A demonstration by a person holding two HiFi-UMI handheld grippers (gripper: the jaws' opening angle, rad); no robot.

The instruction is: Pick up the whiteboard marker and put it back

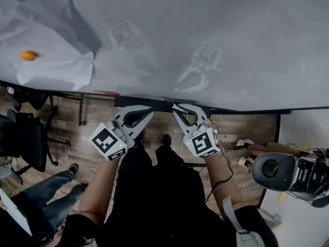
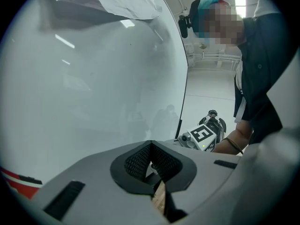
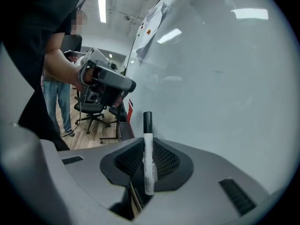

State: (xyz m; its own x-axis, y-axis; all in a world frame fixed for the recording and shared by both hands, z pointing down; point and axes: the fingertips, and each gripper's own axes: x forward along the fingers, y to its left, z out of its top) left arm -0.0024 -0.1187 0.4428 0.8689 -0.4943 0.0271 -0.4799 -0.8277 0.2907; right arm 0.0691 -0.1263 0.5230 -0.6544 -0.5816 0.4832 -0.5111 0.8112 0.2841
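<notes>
1. A whiteboard [image 1: 216, 35] fills the top half of the head view. Its glossy surface mirrors both grippers faintly.
2. The person holding the grippers stands right against the board, in dark clothing with bare forearms. A second person in jeans [image 1: 49, 202] stands at lower left.
3. Loose paper sheets [image 1: 56, 60] hang on the upper left of the board.
4. A black office chair [image 1: 25, 143] stands on the wooden floor to the left.
5. A dark ledge [image 1: 128, 101] runs along the board's lower edge, and both grippers reach it side by side.
6. The left gripper [image 1: 149, 112] points level at the board. In its own view its jaws are pressed together at the tips with nothing between them.
7. The right gripper [image 1: 177, 108] tilts downward just beside the left one. Its jaws pinch the whiteboard marker [image 3: 148, 158].
8. The marker is white-bodied with a black cap. It stands upright between the ribbed pads, cap end sticking out beyond the tips, close to the board's face.
9. A small orange magnet [image 1: 28, 55] sits on one paper sheet, well apart from both grippers.
</notes>
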